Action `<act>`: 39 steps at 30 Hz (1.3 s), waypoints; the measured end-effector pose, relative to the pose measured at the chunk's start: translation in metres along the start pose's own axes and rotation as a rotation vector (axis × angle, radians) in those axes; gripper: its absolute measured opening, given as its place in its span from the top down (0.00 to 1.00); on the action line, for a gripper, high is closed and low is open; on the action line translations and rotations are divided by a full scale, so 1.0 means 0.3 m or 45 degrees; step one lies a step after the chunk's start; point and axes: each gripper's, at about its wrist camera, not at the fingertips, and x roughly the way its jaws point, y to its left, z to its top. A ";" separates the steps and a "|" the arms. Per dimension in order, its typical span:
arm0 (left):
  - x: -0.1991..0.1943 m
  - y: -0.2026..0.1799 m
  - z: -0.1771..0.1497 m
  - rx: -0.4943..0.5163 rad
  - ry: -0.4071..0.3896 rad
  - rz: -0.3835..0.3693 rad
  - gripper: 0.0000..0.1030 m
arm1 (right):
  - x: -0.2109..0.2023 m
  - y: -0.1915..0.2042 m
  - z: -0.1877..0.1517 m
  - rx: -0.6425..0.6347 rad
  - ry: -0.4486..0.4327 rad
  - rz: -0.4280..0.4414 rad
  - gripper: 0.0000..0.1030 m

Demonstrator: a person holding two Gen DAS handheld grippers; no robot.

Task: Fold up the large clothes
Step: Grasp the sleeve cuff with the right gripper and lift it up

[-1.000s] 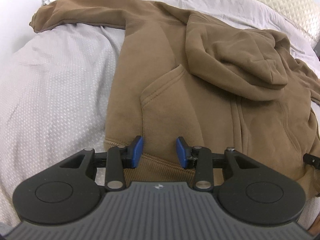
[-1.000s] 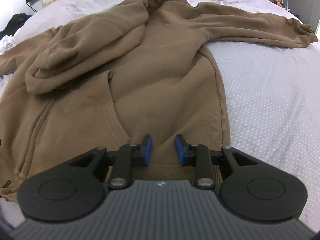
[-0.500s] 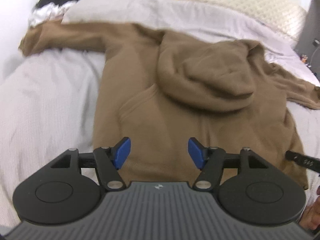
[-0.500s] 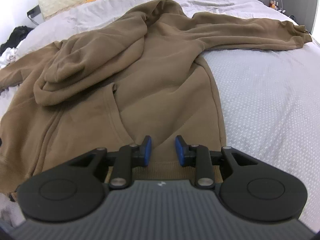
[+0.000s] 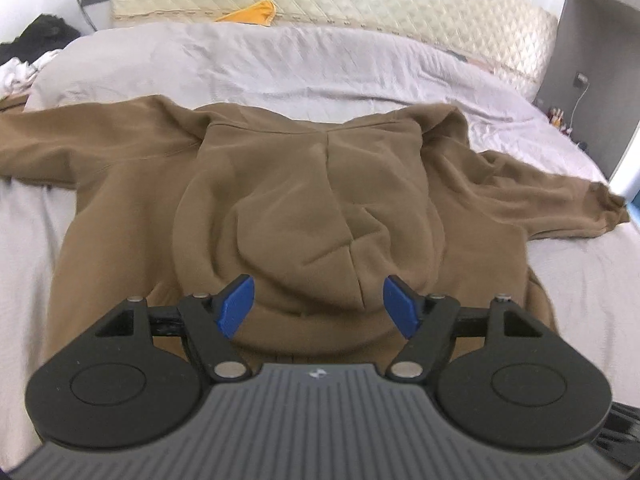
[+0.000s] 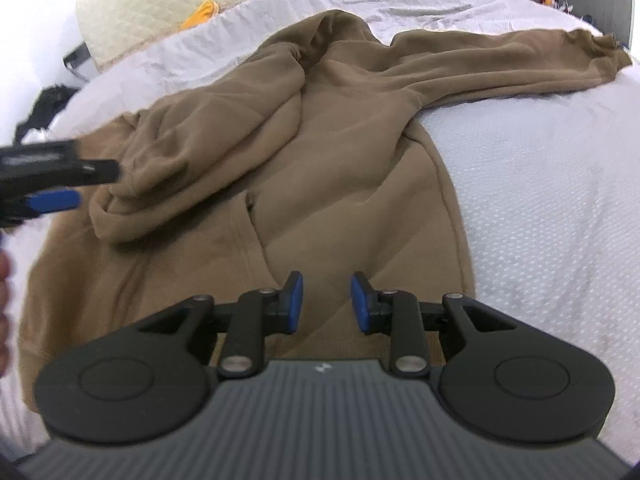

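Note:
A brown hoodie [image 5: 304, 200] lies spread on the bed, its hood [image 5: 320, 240] flopped down over the chest and its sleeves stretched out left and right. My left gripper [image 5: 318, 306] is wide open and empty, hovering just in front of the hood's rim. It also shows in the right wrist view [image 6: 52, 188] at the left edge. My right gripper [image 6: 326, 304] is partly open and empty above the hoodie's lower front [image 6: 340, 200], near its right side seam.
The bed has a pale grey cover [image 5: 280, 64] and a quilted cream headboard [image 5: 360, 4] with an orange item [image 5: 252, 12] against it. Dark and white clothes [image 5: 32, 48] lie at the far left. A grey cabinet [image 5: 600, 60] stands on the right.
My left gripper has opened wider and swung from the hoodie's bottom hem to face the hood. My right gripper has lifted and pulled back a little over the lower front.

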 end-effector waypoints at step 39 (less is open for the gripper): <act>0.223 0.076 -0.035 -0.037 0.008 -0.073 0.19 | 0.369 -0.931 0.541 1.006 -0.460 -0.055 0.20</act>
